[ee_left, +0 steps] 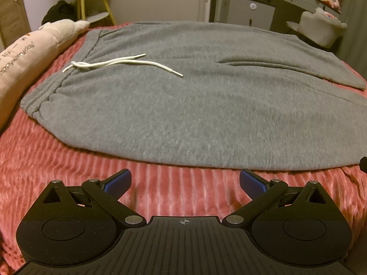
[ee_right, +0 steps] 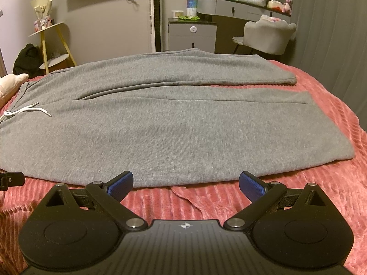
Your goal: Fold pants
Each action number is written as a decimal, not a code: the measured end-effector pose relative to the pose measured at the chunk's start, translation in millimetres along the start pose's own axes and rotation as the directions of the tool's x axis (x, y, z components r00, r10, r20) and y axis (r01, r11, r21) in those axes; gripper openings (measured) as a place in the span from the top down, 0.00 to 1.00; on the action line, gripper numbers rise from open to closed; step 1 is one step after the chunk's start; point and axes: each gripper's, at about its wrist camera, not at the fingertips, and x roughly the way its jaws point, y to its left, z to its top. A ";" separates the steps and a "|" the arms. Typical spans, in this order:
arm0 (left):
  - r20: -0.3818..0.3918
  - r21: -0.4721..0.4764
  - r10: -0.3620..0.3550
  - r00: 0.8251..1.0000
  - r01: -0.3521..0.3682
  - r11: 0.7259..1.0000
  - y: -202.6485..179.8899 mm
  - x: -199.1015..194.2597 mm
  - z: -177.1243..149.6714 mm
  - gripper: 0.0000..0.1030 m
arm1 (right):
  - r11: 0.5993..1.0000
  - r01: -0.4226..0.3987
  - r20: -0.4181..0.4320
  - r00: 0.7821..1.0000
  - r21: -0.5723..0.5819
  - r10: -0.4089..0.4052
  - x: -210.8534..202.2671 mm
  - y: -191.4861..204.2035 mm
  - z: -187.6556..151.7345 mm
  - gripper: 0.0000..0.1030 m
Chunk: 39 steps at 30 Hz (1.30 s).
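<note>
Grey fleece pants point(ee_left: 195, 105) lie spread flat across the middle of both views, on a pink ribbed blanket point(ee_left: 57, 160) that covers the bed. In the left wrist view the waistband sits at centre left, with a white drawstring point(ee_left: 119, 64) trailing loose over the cloth toward the middle of the frame; the two legs run off to the right edge. In the right wrist view the same pants point(ee_right: 160, 126) fill the centre, waistband at the far left, both leg hems at the right — the farther leg reaches the upper right, the nearer one ends at centre right. The left gripper point(ee_left: 185, 183) hangs at the bottom centre of its frame over bare blanket, blue pads spread wide and holding nothing, just short of the near edge of the pants. The right gripper point(ee_right: 185, 184) is likewise released, its pads apart and empty, its left pad overlapping the near edge of the cloth in the picture; contact cannot be judged. A pale pink pillow point(ee_left: 29, 52) with printed lettering lies at the left edge, beside the waistband. A grey chair point(ee_right: 268, 36) stands upper right.
</note>
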 end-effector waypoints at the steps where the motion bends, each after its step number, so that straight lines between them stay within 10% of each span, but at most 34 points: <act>1: -0.002 0.001 0.000 1.000 0.000 1.000 -0.3 0.3 0.0 0.00 | 1.000 -0.001 -0.001 1.000 0.001 0.001 0.4 0.2 -0.1 0.04; 39: -0.084 0.043 0.001 0.996 0.002 0.999 -9.2 21.7 4.3 0.00 | 0.997 -0.042 -0.084 0.995 0.067 0.047 27.4 -9.5 0.6 0.04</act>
